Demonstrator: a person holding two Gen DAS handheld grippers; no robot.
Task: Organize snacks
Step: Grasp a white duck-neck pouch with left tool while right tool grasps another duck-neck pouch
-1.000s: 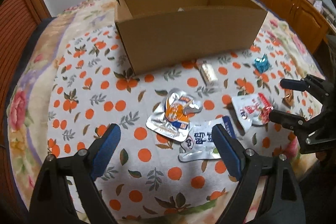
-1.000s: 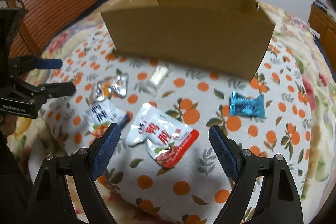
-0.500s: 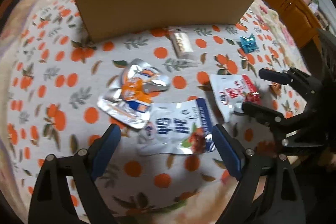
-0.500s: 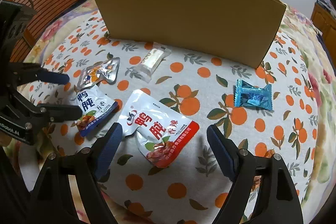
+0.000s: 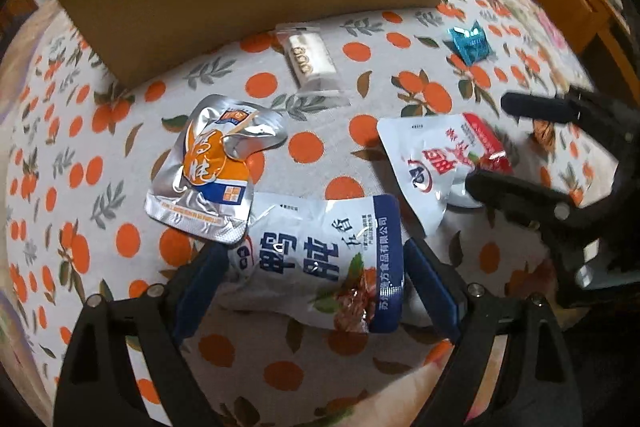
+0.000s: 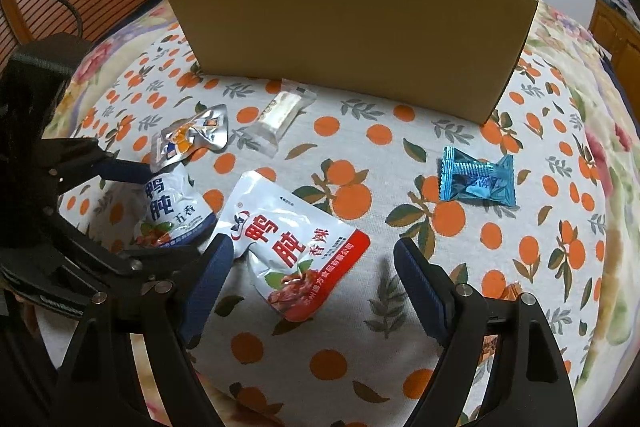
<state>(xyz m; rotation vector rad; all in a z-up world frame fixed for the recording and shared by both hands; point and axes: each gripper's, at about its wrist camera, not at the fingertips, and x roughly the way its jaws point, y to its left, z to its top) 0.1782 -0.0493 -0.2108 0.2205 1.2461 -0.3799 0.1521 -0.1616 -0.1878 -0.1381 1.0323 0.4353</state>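
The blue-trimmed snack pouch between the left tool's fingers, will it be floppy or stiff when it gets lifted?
Probably floppy: the blue-trimmed snack pouch is thin, crinkled film that bulges unevenly, so its free end may sag. It looks light for its size. Its glossy surface could slip, and the left tool stands open around it.

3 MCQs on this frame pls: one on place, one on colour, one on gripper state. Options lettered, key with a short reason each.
1. Where does the teal candy wrapper lie?
A. inside the cardboard box
B. on the cloth, right of the red-edged pouch
C. under the silver pouch

2. What colour is the band on the pouch between the left gripper's fingers?
A. blue
B. green
C. yellow

3. How does the right gripper stand?
A. shut on the candy
B. shut on nothing
C. open, around the red-edged pouch

Key: 1 B, it lies on the tablecloth apart from the red-edged pouch, outside the cardboard box. 2 A, the blue-edged pouch at the left gripper shows it. 3 C, the right gripper has its fingers spread wide.
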